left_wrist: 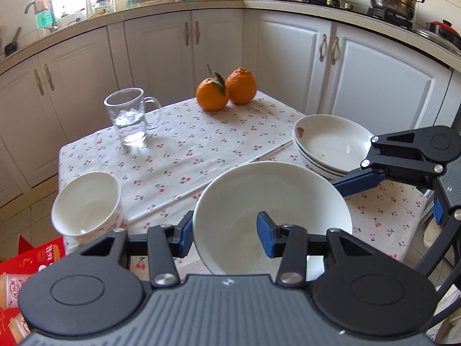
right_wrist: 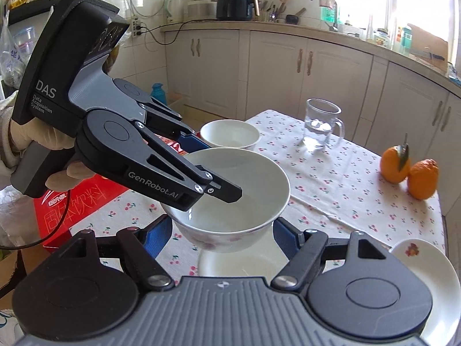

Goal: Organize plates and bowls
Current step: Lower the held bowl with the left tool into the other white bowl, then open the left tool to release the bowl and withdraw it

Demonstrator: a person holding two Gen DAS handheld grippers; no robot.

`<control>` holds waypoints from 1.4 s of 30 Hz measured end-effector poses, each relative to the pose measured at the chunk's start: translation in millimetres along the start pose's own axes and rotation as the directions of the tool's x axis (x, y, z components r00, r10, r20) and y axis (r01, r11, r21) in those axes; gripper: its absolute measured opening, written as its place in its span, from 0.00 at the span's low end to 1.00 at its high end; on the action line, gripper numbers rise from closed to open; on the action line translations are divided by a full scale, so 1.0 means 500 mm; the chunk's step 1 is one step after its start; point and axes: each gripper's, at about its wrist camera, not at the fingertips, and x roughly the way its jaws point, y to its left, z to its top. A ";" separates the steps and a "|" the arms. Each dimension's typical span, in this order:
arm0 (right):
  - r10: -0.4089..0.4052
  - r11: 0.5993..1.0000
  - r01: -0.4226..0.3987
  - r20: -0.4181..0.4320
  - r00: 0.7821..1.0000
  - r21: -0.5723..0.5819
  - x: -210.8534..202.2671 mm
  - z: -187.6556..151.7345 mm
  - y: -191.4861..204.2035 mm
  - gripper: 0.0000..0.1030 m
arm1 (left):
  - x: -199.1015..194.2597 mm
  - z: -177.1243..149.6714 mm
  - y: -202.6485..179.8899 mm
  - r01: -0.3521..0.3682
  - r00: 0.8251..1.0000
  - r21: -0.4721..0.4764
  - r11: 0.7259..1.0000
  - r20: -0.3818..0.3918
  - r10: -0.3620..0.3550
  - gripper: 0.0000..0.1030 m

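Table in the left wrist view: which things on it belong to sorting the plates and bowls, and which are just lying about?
Part of the job:
- held bowl, gripped by the left gripper
- small bowl
- stacked plates

Just lying about:
- glass mug
- two oranges
- red box

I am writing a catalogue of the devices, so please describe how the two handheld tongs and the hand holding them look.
Both tongs, left and right, have black linkage arms with silver screws, blue fingertip pads and a ribbed grey body. The left unit is printed "DAS Data Acquisition System" and "GenRobot.AI"; a thin black cable runs below its handle. The hand holding it wears a cream fabric glove.
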 end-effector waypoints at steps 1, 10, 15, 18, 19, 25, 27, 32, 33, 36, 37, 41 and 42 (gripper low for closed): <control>-0.007 1.000 0.007 0.001 1.000 0.004 -0.006 -0.004 -0.004 0.79 | 0.005 0.003 -0.005 0.006 1.000 0.003 1.000 -0.002 -0.006 0.43; -0.019 0.999 0.020 -0.018 1.000 0.050 -0.017 -0.040 -0.036 0.79 | 0.045 0.005 -0.034 0.040 0.999 0.014 0.999 -0.035 -0.039 0.43; -0.014 0.998 0.017 -0.040 0.999 0.061 -0.012 -0.059 -0.046 0.79 | 0.059 0.003 -0.044 0.049 0.998 0.019 0.999 -0.049 -0.048 0.43; -0.010 0.997 0.013 -0.052 0.999 0.070 -0.009 -0.068 -0.050 0.79 | 0.068 -0.001 -0.047 0.054 0.997 0.014 0.998 -0.060 -0.053 0.43; -0.009 0.997 0.013 -0.054 0.998 0.071 -0.008 -0.070 -0.050 0.79 | 0.070 -0.002 -0.047 0.055 0.997 0.013 0.998 -0.062 -0.054 0.43; -0.001 0.997 0.007 -0.072 0.997 0.077 -0.001 -0.079 -0.054 0.79 | 0.080 -0.009 -0.047 0.060 0.996 0.005 0.998 -0.074 -0.059 0.43; 0.001 0.997 0.005 -0.076 0.997 0.079 0.001 -0.082 -0.054 0.79 | 0.083 -0.010 -0.048 0.058 0.995 0.009 0.998 -0.079 -0.057 0.43; 0.004 0.997 0.003 -0.083 0.997 0.082 0.005 -0.085 -0.055 0.79 | 0.086 -0.013 -0.047 0.057 0.995 0.008 0.998 -0.081 -0.056 0.43; 0.004 0.997 0.003 -0.083 0.997 0.082 0.005 -0.086 -0.055 0.79 | 0.087 -0.014 -0.048 0.057 0.995 0.007 0.998 -0.082 -0.056 0.43; 0.008 0.996 -0.001 -0.086 0.996 0.085 0.009 -0.086 -0.058 0.79 | 0.089 -0.014 -0.047 0.057 0.995 0.008 0.998 -0.083 -0.056 0.43; 0.009 0.996 -0.002 -0.086 0.996 0.087 0.009 -0.087 -0.058 0.79 | 0.089 -0.014 -0.047 0.056 0.995 0.010 0.998 -0.083 -0.055 0.43; 0.012 0.996 -0.004 -0.091 0.996 0.087 0.012 -0.089 -0.058 0.79 | 0.090 -0.016 -0.047 0.055 0.995 0.009 0.998 -0.084 -0.054 0.43; 0.012 0.996 -0.004 -0.092 0.996 0.085 0.013 -0.089 -0.057 0.79 | 0.089 -0.017 -0.047 0.055 0.995 0.010 0.998 -0.082 -0.054 0.43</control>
